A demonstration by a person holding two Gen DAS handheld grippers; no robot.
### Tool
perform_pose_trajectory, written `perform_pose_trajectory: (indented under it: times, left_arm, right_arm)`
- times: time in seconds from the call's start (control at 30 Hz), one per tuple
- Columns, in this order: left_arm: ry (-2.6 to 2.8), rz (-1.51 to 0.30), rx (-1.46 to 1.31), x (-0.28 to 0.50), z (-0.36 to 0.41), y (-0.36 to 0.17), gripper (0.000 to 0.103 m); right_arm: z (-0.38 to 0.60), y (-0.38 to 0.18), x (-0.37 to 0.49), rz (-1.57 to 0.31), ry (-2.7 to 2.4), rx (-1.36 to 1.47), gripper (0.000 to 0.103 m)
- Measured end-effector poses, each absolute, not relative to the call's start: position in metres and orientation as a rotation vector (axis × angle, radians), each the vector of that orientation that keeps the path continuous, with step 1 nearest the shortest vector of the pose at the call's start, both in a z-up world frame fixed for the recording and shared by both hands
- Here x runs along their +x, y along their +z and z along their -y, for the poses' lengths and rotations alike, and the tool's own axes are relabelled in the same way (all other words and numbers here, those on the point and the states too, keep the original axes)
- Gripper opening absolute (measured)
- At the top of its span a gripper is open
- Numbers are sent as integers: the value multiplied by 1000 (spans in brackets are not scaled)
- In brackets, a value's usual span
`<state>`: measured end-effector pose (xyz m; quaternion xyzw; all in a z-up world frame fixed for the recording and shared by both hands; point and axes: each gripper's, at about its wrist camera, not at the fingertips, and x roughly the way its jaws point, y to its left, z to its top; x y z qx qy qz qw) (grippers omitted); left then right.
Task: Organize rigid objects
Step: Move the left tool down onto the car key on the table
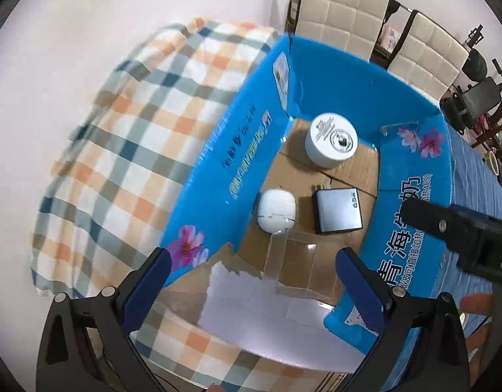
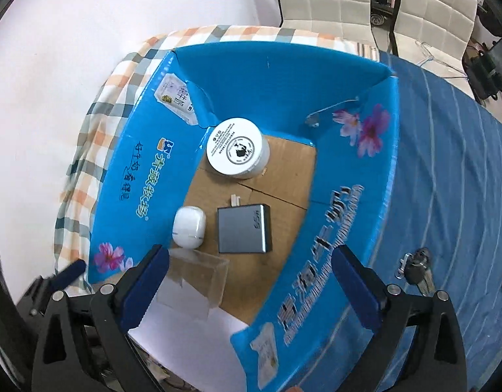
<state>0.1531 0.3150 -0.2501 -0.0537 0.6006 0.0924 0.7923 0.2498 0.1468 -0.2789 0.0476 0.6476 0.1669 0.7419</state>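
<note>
The clear box (image 2: 198,274) sits partly hidden behind the gripper finger.

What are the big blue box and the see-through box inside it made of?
The big blue box looks like cardboard: its floor is plain brown with a fold seam, its walls are printed glossy blue, and one torn edge shows a brown paper layer. The see-through box is probably thin clear plastic, since the floor shows through it and its edges catch the light.

Checked cloth (image 1: 126,137), blue striped cloth (image 2: 447,179), two cream padded chairs (image 1: 342,13), keys (image 2: 416,266).
</note>
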Motion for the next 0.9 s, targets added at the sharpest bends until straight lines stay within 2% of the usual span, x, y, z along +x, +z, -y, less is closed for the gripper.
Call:
perform_pose_trajectory:
  times: [0.53, 0.73, 0.9]
  left_arm:
    - [187, -1148, -65, 118, -278, -173, 103]
    - [118, -1117, -50, 120, -234, -155, 103]
    - [12, -1126, -11, 133, -171, -160, 103]
  right_arm:
    - [-95, -186, 184, -1255, 451, 135, 101]
    - [-49, -160, 171, -1205, 434, 212, 101]
    - [14, -158, 165, -1186, 352, 304, 101]
